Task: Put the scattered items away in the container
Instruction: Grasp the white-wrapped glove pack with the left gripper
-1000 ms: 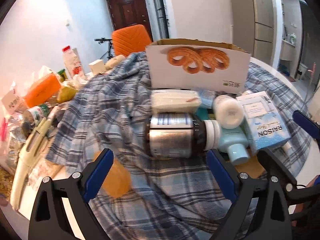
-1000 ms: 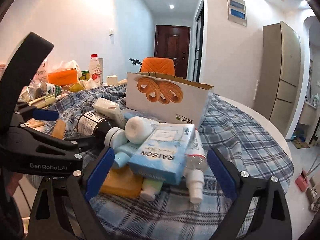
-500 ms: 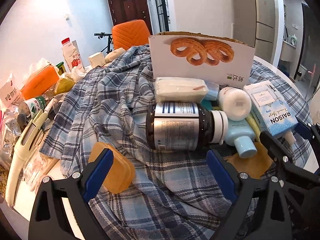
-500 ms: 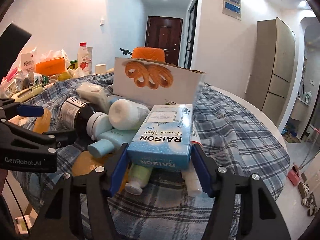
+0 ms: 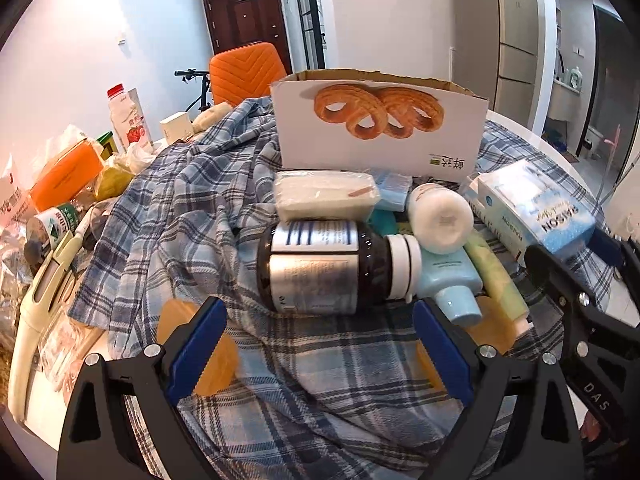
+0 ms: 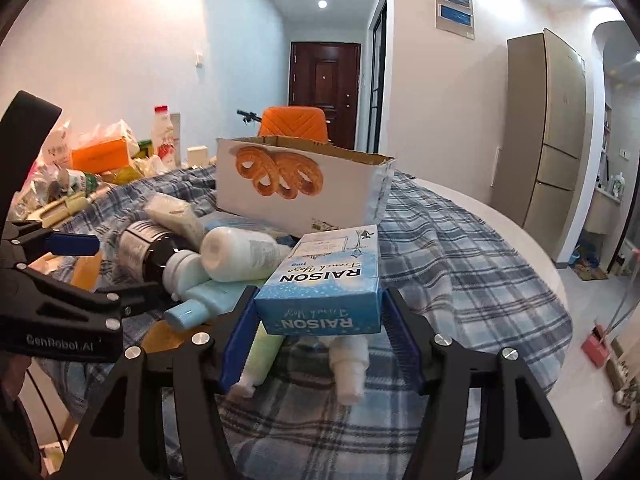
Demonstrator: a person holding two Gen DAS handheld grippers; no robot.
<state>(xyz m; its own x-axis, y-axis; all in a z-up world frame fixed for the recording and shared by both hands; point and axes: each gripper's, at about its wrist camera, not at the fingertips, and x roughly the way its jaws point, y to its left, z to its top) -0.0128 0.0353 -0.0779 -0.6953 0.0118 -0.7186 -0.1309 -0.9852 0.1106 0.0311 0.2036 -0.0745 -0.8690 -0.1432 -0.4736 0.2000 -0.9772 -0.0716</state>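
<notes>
Now right gripper [image 6: 320, 334] jaws tight on blue RAISON box [image 6: 326, 280].

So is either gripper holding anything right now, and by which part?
The right gripper clamps the blue RAISON box by its long sides, at the near end. The left gripper is open, holding nothing.

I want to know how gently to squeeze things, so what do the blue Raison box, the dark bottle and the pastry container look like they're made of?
Blue Raison box: looks like thin printed card with a slight sheen and crisp folded edges.
Dark bottle: glossy dark amber, glass or hard plastic, I can't tell; shiny label, white plastic-looking cap.
Pastry container: corrugated cardboard with a white printed face; raw brown edges show along the rim.
</notes>
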